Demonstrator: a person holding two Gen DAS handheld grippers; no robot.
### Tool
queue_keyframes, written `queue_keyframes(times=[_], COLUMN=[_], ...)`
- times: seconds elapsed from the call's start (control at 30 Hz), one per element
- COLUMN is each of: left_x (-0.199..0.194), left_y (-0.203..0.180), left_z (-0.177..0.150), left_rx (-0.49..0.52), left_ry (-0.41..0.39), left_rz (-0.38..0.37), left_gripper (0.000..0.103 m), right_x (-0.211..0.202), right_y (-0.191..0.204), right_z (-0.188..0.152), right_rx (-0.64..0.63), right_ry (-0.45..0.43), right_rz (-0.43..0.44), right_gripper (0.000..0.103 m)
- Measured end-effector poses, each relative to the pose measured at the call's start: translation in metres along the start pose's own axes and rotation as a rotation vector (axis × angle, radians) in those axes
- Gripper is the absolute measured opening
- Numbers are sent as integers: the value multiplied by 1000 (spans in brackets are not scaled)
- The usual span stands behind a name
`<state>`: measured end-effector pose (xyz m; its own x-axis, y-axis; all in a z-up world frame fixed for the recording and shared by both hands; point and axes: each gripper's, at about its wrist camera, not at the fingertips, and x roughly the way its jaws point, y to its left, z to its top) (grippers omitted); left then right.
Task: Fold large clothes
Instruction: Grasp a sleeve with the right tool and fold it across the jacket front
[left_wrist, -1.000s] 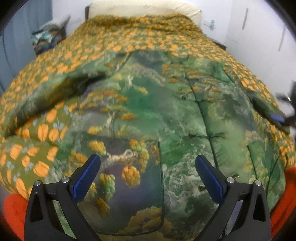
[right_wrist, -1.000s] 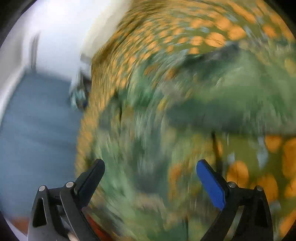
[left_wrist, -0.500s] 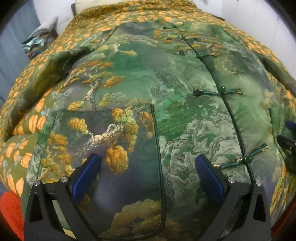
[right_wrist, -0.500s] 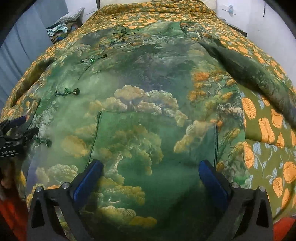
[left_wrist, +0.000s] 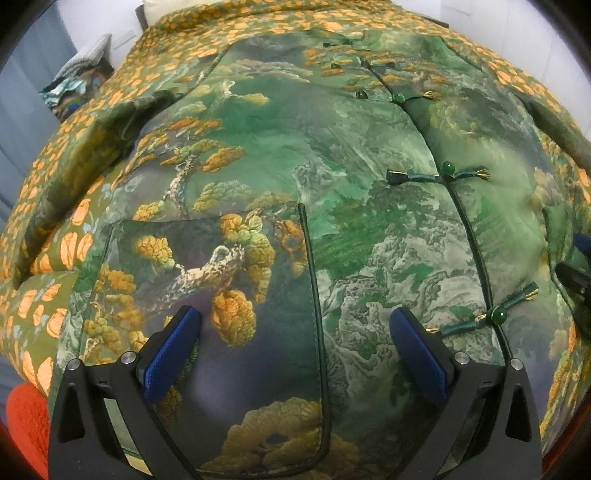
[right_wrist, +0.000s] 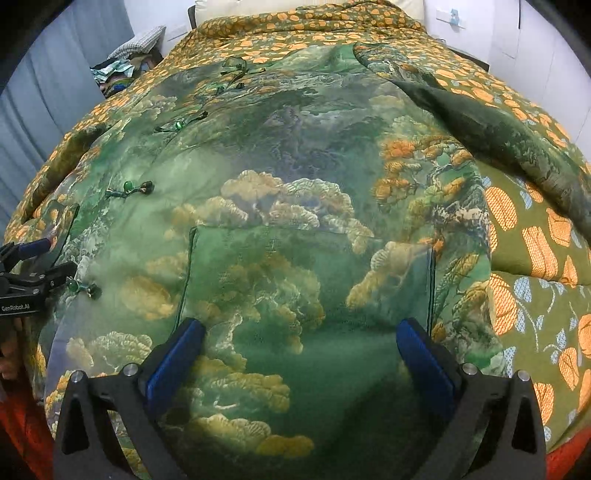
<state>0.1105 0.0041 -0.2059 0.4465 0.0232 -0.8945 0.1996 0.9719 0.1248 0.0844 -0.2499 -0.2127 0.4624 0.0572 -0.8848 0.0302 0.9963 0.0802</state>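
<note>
A large green jacket with a landscape print, knot buttons and patch pockets lies flat, front up, on the bed; it also fills the right wrist view. My left gripper is open and empty, low over the jacket's left pocket near the hem. My right gripper is open and empty over the other pocket. The right sleeve lies spread out to the side. Each gripper shows at the edge of the other's view: the right one in the left wrist view, the left one in the right wrist view.
The bed cover is olive with orange leaves. A cream pillow lies at the head. A pile of clothes sits at the bed's far left by a blue curtain. Red fabric shows at the near edge.
Both grippers have dropped lower and closer over the jacket's hem end. The right wrist view has gone from a blurred swing to a steady look along the jacket.
</note>
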Motion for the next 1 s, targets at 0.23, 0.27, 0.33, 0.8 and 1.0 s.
queue_keyframes(times=[0.23,0.27,0.33,0.8,1.0], left_x=[-9,-15,-32,-70,-54], left_y=[4,6,10,42,44], left_z=[4,4,5,8,2], left_rx=[15,1,-13,-144,-174], left_ry=[-5,-22,-84,-266,-208], left_rz=[-41,-56,-98,-84,-60], left_gripper=[102,102,102,102,102], right_x=[-2,-4,-16,-86,-63], right_y=[3,2,-1,-324,-401], right_z=[-1,1,7,-34,-45], right_rx=[-15,-13,15,1186,1389], right_ry=[-3,5,2,-405,-505], right_rz=[-14,-11,5,164,202], right_gripper=[103,103,102,99,69])
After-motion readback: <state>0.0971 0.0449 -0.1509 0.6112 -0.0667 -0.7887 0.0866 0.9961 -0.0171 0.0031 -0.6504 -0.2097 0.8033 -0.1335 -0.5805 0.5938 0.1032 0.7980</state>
